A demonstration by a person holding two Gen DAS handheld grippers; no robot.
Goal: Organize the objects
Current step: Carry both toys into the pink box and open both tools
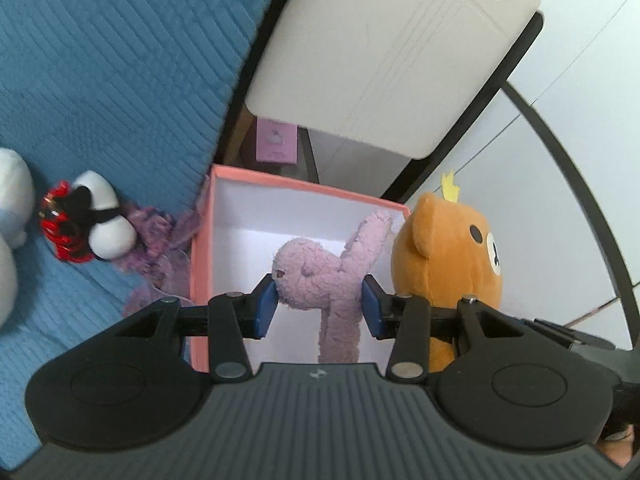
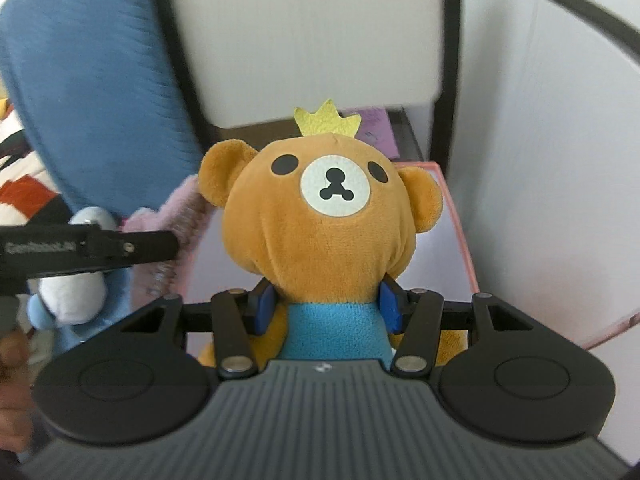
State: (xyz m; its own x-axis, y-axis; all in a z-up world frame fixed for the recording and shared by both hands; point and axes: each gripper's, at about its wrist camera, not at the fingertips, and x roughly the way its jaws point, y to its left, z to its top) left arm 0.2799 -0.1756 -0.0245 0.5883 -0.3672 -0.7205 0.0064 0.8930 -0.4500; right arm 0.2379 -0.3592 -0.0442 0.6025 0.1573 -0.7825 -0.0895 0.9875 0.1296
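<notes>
My left gripper (image 1: 319, 306) is shut on a pink plush bunny (image 1: 320, 276) and holds it over the open pink box (image 1: 202, 264) with a white inside. My right gripper (image 2: 327, 306) is shut on a brown plush bear (image 2: 320, 208) with a yellow crown and blue shirt, held at its neck above the same pink box (image 2: 460, 220). The bear also shows in the left wrist view (image 1: 444, 256), at the right of the box. Part of the left gripper's arm shows at the left of the right wrist view (image 2: 88, 252).
A blue quilted bed (image 1: 100, 60) lies to the left, with a black-and-white plush with red trim (image 1: 92, 220), a purple fluffy toy (image 1: 156, 240) and a white plush (image 1: 12, 192). A beige cabinet (image 1: 380, 48) stands behind the box, with a small purple box (image 1: 276, 142) under it.
</notes>
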